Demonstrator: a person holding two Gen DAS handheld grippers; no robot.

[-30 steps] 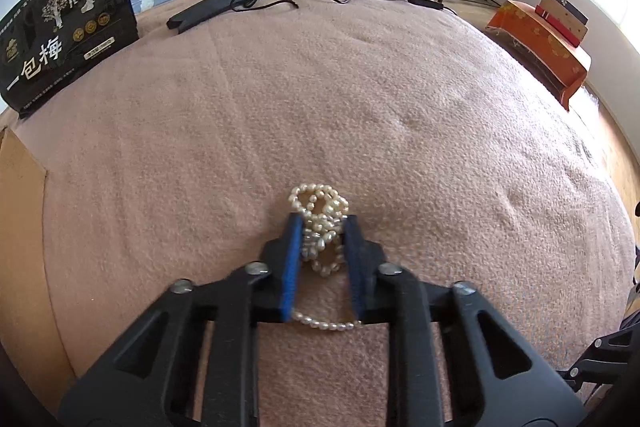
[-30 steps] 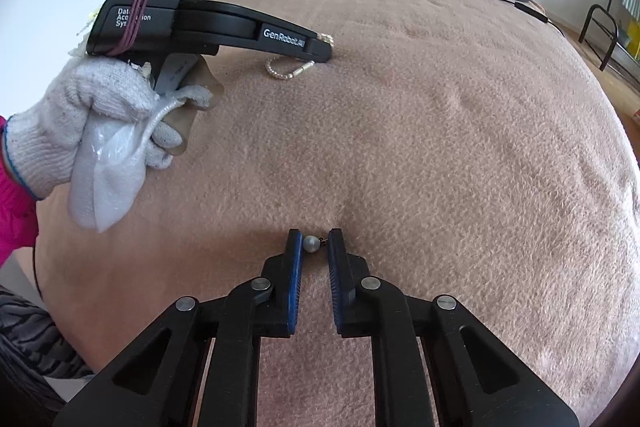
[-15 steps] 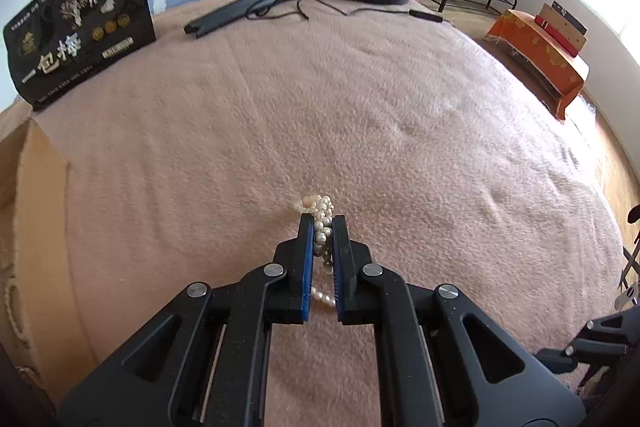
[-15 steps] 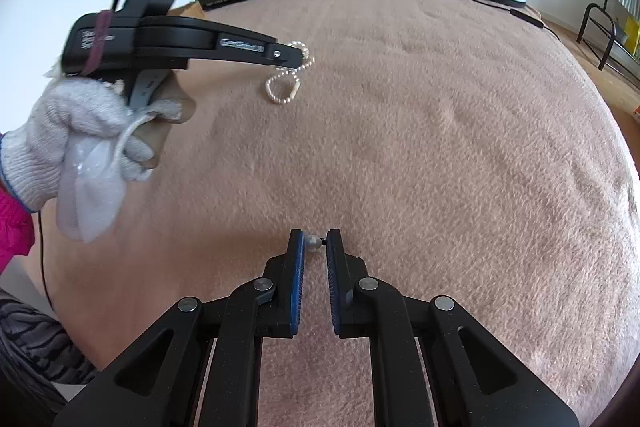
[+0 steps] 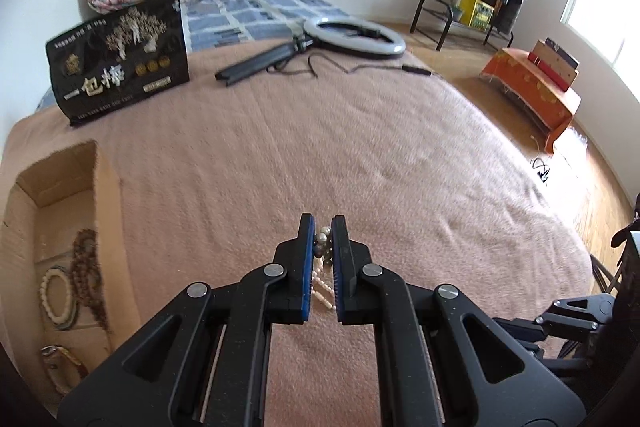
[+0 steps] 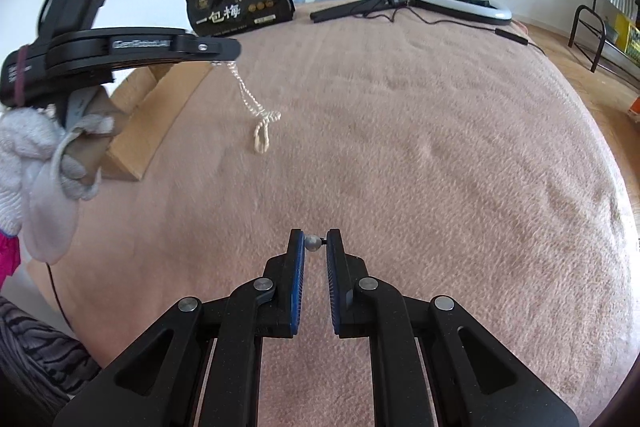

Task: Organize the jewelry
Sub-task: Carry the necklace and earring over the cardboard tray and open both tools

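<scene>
While my left gripper (image 5: 321, 227) is clamped on the pearl necklace (image 6: 256, 107), strand dangling above the pink blanket (image 6: 420, 147) just right of the cardboard box (image 5: 60, 227), my right gripper (image 6: 315, 241) pinches a small pearl earring (image 6: 313, 242) over the blanket, well apart from the box.

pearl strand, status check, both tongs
Left tongs shut on pearl strand, dangling above blanket. Right tongs shut on bead. Path clear.
</scene>
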